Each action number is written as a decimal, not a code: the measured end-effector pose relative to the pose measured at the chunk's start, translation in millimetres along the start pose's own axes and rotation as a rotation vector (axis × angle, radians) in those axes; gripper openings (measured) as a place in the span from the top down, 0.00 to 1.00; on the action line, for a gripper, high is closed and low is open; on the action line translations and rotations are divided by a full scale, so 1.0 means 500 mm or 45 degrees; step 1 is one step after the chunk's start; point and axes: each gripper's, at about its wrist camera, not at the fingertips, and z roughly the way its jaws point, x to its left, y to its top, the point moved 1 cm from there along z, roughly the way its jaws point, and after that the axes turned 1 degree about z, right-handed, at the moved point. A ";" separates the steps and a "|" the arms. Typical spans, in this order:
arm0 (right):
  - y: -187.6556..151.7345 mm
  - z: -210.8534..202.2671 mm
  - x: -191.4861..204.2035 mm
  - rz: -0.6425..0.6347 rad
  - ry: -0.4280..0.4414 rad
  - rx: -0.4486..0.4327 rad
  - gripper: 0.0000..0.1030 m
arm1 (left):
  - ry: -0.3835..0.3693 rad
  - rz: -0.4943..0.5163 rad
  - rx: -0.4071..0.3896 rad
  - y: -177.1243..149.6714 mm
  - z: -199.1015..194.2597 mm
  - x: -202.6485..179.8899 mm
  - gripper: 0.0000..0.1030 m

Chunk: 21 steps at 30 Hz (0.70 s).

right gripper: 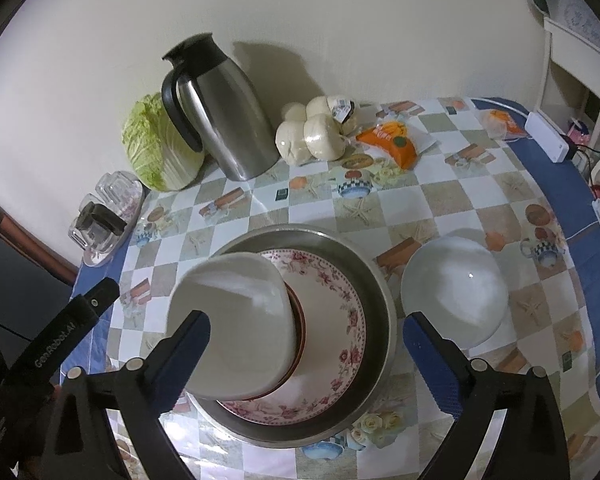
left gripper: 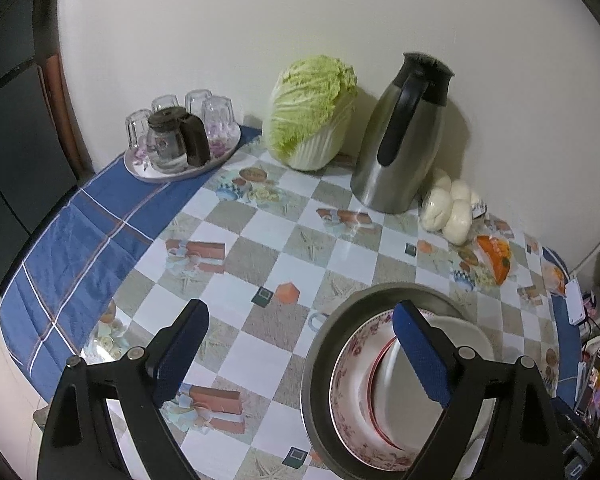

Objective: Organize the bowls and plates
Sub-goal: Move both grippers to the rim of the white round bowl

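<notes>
Scene: a checked table against a pale wall, with a cabbage, a steel jug and bagged buns along the back.
Stack: a metal basin holds a flowered plate; a white bowl lies mouth-down and tilted on top of the plate.
Loose piece: a second white bowl sits mouth-down on the table, just beside the basin on its right.
Right tool: fingers wide apart, gripping nothing; the tilted bowl lies between them, touching the left finger or just behind it — which, I cannot tell.
Left tool: fingers wide apart and empty, over the table at the basin's left edge.
Key relation: the loose bowl lies ahead and right of the right tool, so the right hand looks nearer.
Judgement: stacking seems partly done; that bowl likely goes next.
</notes>
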 end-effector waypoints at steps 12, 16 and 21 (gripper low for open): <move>0.031 -0.028 -0.108 0.089 -0.101 -0.052 0.04 | -0.016 0.076 -0.045 -0.003 -0.029 -0.069 0.09; 0.045 -0.036 -0.167 0.160 -0.140 -0.073 0.04 | -0.049 0.127 -0.046 -0.012 -0.030 -0.119 0.09; 0.053 -0.038 -0.228 0.225 -0.182 -0.073 0.04 | -0.097 0.201 -0.035 -0.030 -0.029 -0.186 0.09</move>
